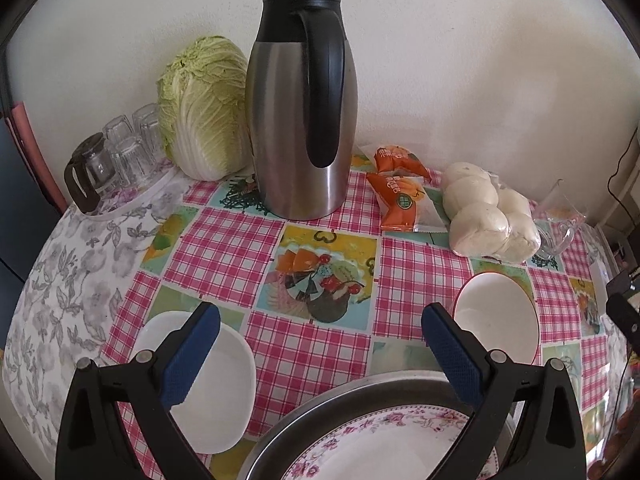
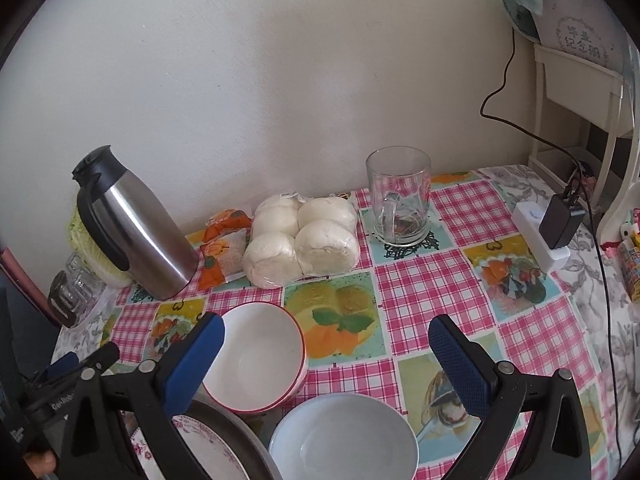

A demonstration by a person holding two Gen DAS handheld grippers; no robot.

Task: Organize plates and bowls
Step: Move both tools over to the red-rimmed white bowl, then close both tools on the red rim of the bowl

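My left gripper (image 1: pixel 320 344) hangs open and empty over the checked tablecloth. A plain white bowl (image 1: pixel 216 392) lies under its left finger. A white bowl with a red rim (image 1: pixel 496 316) sits just beyond its right finger. Below, a floral plate (image 1: pixel 380 440) rests in a metal tray (image 1: pixel 352 386). My right gripper (image 2: pixel 326 356) is also open and empty. The red-rimmed bowl (image 2: pixel 256 356), which looks like a stack of two, is by its left finger. A pale bowl (image 2: pixel 344 436) lies between the fingers, and the floral plate (image 2: pixel 208 452) sits low on the left.
A steel thermos jug (image 1: pixel 300 120), a cabbage (image 1: pixel 204 108) and upturned glasses (image 1: pixel 120 148) stand by the wall. Bagged buns (image 2: pixel 300 240), orange packets (image 1: pixel 400 192), a glass mug (image 2: pixel 400 200) and a power strip with a charger (image 2: pixel 544 232) lie further right.
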